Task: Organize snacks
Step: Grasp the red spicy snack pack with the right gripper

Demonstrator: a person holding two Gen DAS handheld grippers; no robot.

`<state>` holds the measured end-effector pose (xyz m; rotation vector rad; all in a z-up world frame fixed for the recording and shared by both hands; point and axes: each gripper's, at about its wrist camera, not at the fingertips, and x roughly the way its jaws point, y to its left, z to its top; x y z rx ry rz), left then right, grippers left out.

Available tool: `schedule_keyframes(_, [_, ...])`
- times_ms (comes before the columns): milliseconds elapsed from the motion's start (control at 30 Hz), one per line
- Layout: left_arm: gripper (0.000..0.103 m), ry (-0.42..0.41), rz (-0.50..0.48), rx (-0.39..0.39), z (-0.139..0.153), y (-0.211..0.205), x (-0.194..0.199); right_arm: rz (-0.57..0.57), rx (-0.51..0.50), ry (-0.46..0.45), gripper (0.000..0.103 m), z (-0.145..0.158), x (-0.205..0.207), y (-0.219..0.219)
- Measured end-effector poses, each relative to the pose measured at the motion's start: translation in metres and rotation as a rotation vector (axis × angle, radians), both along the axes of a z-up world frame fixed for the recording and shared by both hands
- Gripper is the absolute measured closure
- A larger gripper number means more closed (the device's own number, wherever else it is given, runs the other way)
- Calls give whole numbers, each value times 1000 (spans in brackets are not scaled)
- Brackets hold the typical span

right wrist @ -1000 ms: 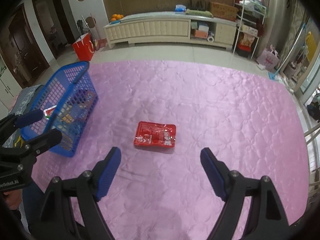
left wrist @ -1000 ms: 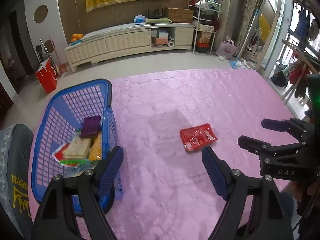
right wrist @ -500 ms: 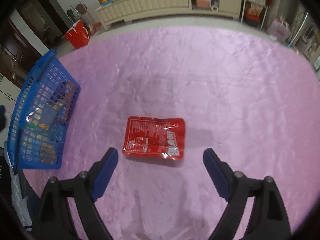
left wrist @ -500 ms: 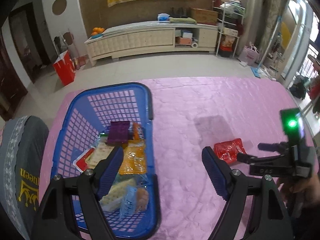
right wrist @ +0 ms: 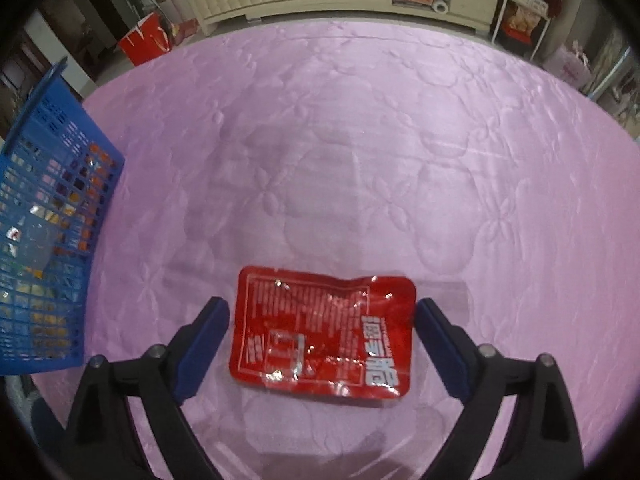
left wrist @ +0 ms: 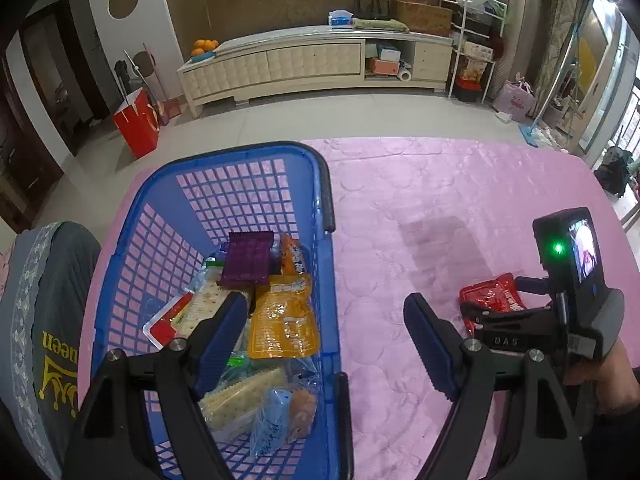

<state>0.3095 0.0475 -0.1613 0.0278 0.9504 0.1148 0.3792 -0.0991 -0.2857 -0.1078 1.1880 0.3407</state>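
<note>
Right tongs (right wrist: 320,332) are spread wide and sit low over the red snack packet (right wrist: 322,330), one blue pad on each side of it, neither pad pressing in that I can make out. The packet lies flat on the pink quilted cover (right wrist: 360,140), white print facing up, near the front edge of the surface. From the left wrist view the same red packet (left wrist: 490,298) shows at the right, partly hidden behind the right tongs (left wrist: 494,300) and its camera body with a green light on.

Left tongs (left wrist: 324,336) are also wide open and carry nothing. They hang above the near right corner of the blue basket (left wrist: 324,184), left pad over the basket's contents, right pad over the pink cover.

Inside the basket: a purple ridged block (left wrist: 248,258) toward the far side, an orange pouch (left wrist: 284,322) next to the right wall, a cracker pack (left wrist: 208,306) on the left, and clear-wrapped biscuits (left wrist: 248,396) and a blue-wrapped bun (left wrist: 286,412) at the near end. In the right wrist view the basket (right wrist: 44,220) stands well apart to the left of the packet.

Far across the room, a long cream cabinet (left wrist: 312,64) runs along the wall, a red bag (left wrist: 136,122) on the floor to its left.
</note>
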Motion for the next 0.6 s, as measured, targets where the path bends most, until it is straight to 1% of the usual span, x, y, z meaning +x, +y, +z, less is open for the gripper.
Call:
schedule_keyframes(100, [24,6,2,-2,-5,2,2,29,-63,-40,7,-4,-9,8])
schedule_keyframes(167, [24,8,7,-6,-7,3,3,41,-61,-57,8,-4,-17,8])
schedule_keyframes(367, [24,11,15,-24,-11,5,5,100,-62,-61,12,-3,-29,6])
schedule_keyframes(467, [24,12,17,-33,-14,6,5,127,-60,-70,13,-3,-34,4])
schedule_keyframes(533, [24,13,16,-36,-15,5,4,130,-58,-75,13,-3,-35,11])
schedule_keyframes(567, [24,12,16,-36,-15,4,4,132,-59,-79,14,-3,-37,11])
schedule_keyframes(600, [24,10,11,-36,-16,3,3,137,-60,-81,18,-2,-39,11])
